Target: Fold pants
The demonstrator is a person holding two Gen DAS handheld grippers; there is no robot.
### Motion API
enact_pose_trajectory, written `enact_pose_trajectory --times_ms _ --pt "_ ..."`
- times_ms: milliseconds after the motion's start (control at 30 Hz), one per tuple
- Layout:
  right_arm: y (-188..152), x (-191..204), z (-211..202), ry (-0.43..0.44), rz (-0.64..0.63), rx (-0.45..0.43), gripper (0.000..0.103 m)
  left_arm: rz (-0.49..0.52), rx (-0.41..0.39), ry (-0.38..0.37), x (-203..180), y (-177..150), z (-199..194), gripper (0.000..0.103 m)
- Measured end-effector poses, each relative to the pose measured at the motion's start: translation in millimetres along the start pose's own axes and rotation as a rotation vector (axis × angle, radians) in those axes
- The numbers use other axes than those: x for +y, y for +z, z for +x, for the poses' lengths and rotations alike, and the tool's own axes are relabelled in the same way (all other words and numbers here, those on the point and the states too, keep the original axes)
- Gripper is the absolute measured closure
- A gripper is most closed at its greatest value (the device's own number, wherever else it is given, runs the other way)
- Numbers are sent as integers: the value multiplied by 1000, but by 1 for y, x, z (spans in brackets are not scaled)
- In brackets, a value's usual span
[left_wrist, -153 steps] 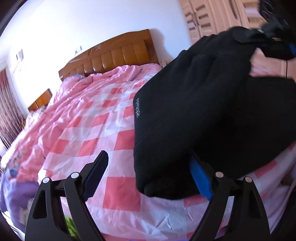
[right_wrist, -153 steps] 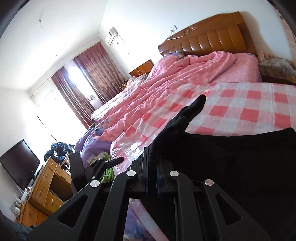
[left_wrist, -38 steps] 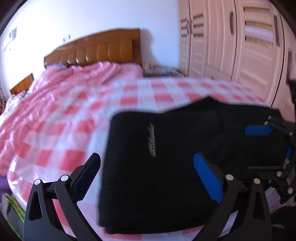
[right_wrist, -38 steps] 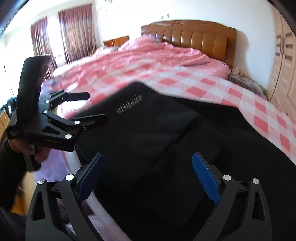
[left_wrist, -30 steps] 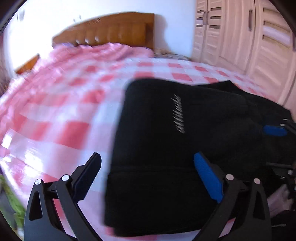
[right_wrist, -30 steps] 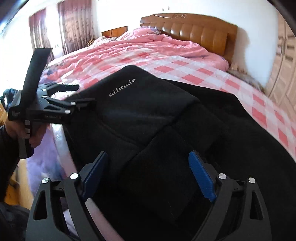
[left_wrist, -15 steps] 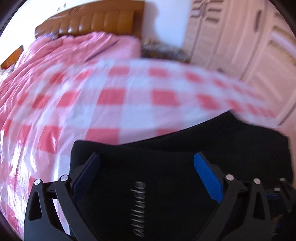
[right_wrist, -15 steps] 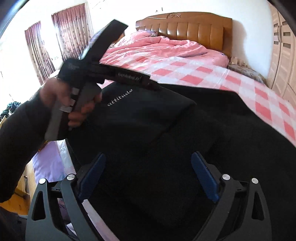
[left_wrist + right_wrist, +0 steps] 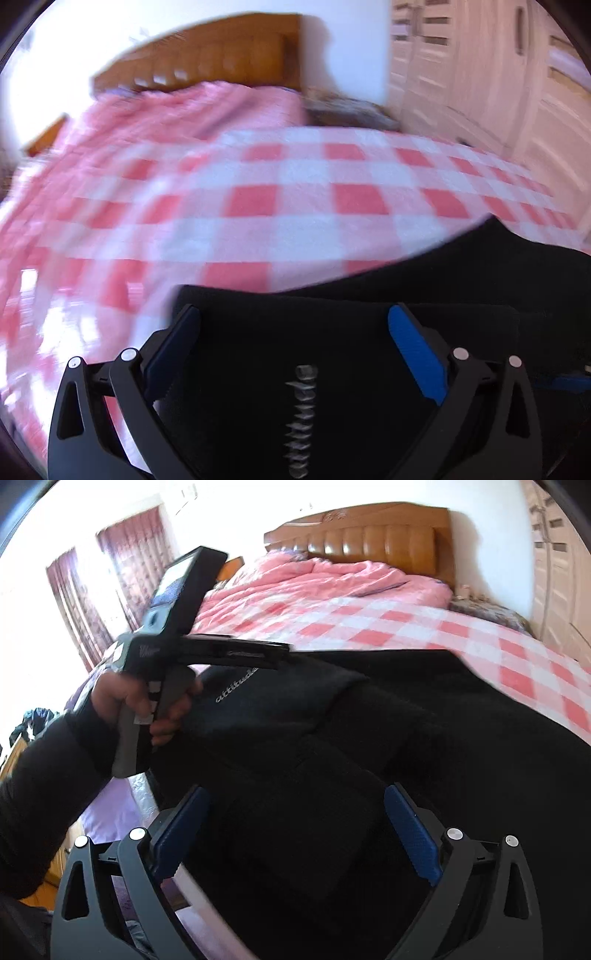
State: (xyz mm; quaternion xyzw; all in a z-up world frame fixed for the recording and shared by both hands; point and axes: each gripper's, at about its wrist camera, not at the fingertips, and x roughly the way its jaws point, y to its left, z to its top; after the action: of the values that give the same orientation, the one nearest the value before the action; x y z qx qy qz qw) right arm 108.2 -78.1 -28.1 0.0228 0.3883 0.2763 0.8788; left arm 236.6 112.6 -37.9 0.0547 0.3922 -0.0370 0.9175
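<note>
The black pants (image 9: 332, 738) lie on the pink-and-white checked bedspread (image 9: 295, 206) near the foot edge of the bed, already doubled over into a thick stack with the "attitude" lettering (image 9: 236, 686) facing up on the top layer, so the folding looks well advanced. What seems left is a last fold or some squaring of the edges, since a wide part of the dark fabric spreads toward the right beyond the neat block. The left gripper (image 9: 295, 347) hovers over the lettered panel with its jaws spread wide and nothing between them; the right gripper (image 9: 299, 823) likewise stands released over the near end of the stack (both blue pads are bare). No containers show in either view: only the bed, the wooden headboard (image 9: 369, 542) and the wardrobe doors (image 9: 498, 74).
</note>
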Motion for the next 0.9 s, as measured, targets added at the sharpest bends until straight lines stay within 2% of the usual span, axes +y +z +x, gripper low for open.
enact_pose_trajectory --times_ms 33,133,200,333,467,533,700,800,900 --pt "-4 -4 -11 2 14 -20 9 -1 -41 36 -4 0 -15 2" --pt "-27 -30 -55 -21 98 -90 9 23 -122 -31 -27 -4 -57 2" --pt "-43 -52 -83 -55 185 -122 9 67 -144 -67 -53 -9 -74 2" --pt "-81 -83 -141 -131 323 -201 8 200 -137 -112 -114 -28 -79 2" --pt "-129 -106 -193 -232 445 -253 8 276 -101 -60 -141 -47 -59 2" --pt "-146 -116 -205 -243 504 -258 8 286 -92 -30 -143 -56 -52 2" --pt "-174 -139 -210 -284 594 -236 8 271 -96 -24 -140 -59 -51 1" --pt "-173 -143 -211 -272 620 -262 8 265 -91 -16 -138 -60 -50 1" --pt "-161 -134 -211 -286 571 -280 8 242 -85 -33 -135 -60 -48 1"
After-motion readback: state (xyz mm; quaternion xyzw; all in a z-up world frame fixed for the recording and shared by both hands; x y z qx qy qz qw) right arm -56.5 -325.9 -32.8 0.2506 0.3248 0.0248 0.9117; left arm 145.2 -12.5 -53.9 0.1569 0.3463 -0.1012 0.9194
